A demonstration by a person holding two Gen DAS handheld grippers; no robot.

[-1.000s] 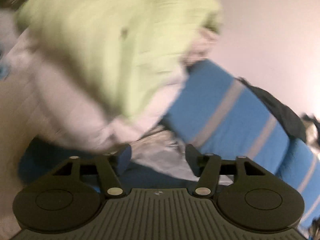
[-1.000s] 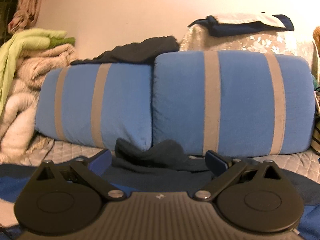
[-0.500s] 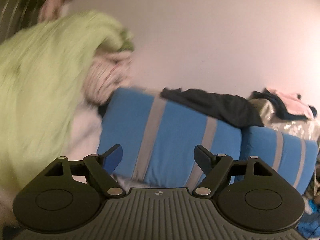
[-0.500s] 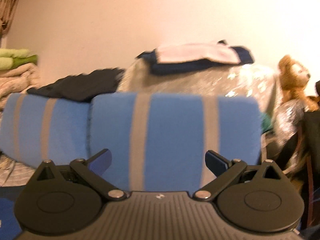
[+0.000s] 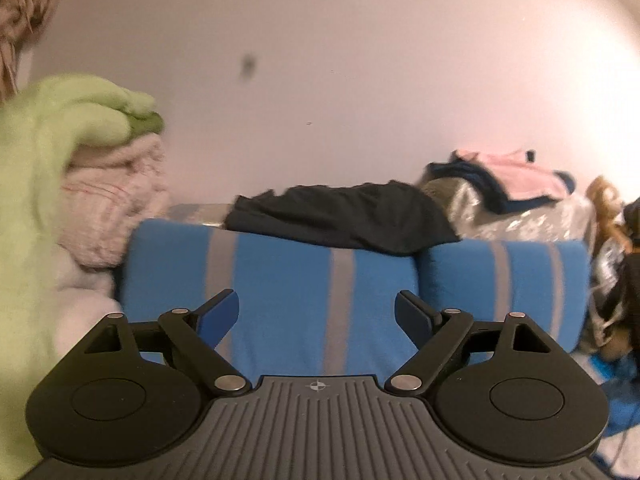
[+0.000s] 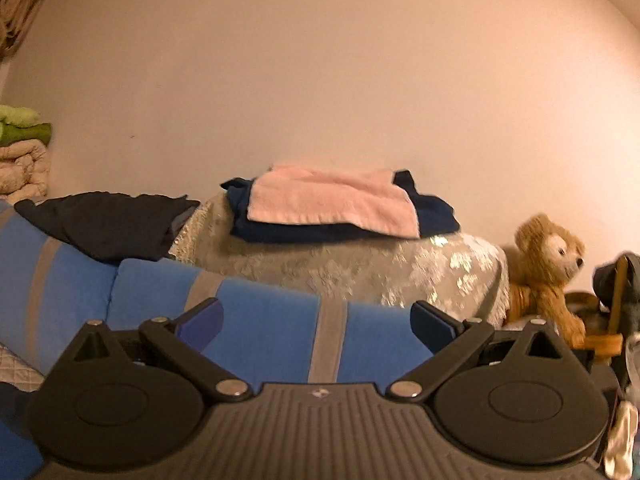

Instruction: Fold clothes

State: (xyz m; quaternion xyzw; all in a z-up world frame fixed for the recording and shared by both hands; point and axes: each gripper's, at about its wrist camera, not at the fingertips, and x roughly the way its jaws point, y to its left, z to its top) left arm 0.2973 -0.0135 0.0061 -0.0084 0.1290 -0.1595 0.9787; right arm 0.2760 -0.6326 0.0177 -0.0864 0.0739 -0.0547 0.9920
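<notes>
A black garment (image 5: 344, 216) lies crumpled on top of two blue pillows with grey stripes (image 5: 280, 280); the right wrist view shows the same black garment (image 6: 108, 220) at left. Folded pink and navy clothes (image 6: 332, 204) rest on a silvery covered bundle (image 6: 360, 268); the left wrist view has these pink and navy clothes (image 5: 508, 176) at right. My left gripper (image 5: 317, 314) is open and holds nothing, raised in front of the pillows. My right gripper (image 6: 316, 320) is open too, level with the blue pillow (image 6: 260, 320), nothing between its fingers.
A stack of green and cream blankets (image 5: 80, 168) stands at the left against the wall. A brown teddy bear (image 6: 548, 268) sits right of the silvery bundle, beside dark items (image 6: 620, 280). A plain wall (image 6: 320, 80) fills the background.
Both grippers have lifted and swung right. The dark garment that lay just below the right gripper has dropped out of view; the green blanket has slid to the left edge of the left view.
</notes>
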